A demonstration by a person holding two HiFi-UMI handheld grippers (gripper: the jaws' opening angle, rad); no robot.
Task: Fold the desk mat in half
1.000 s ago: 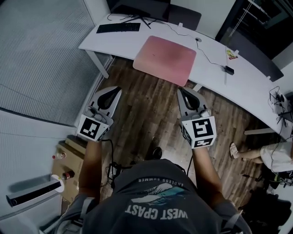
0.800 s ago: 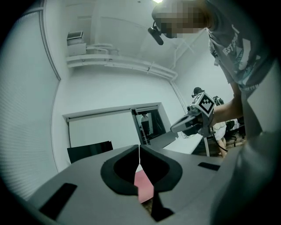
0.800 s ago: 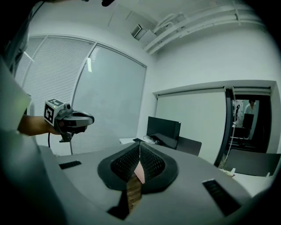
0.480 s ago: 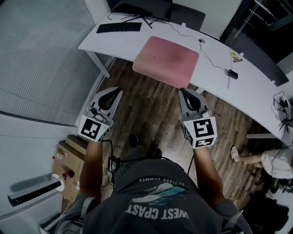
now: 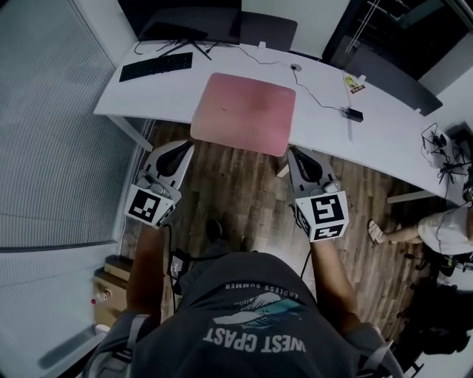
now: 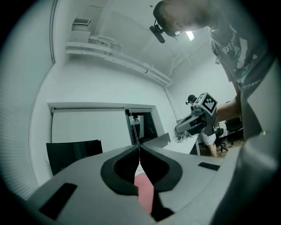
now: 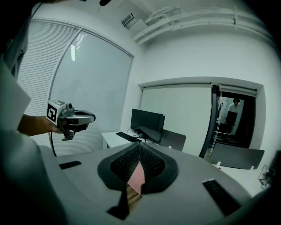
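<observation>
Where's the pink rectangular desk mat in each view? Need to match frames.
Head view: pink desk mat top centre, flat on the white desk.
Left gripper view: pink sliver low centre, under the closed jaw tips.
Right gripper view: same, low centre.
Shared landmark: black monitor beyond it.

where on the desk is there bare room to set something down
Bare desk lies in front of the keyboard, left of the desk mat, and along the stretch right of the black adapter, up to the cable tangle at the far right end. It is crowded behind the mat: monitor and a trailing cable.
</observation>
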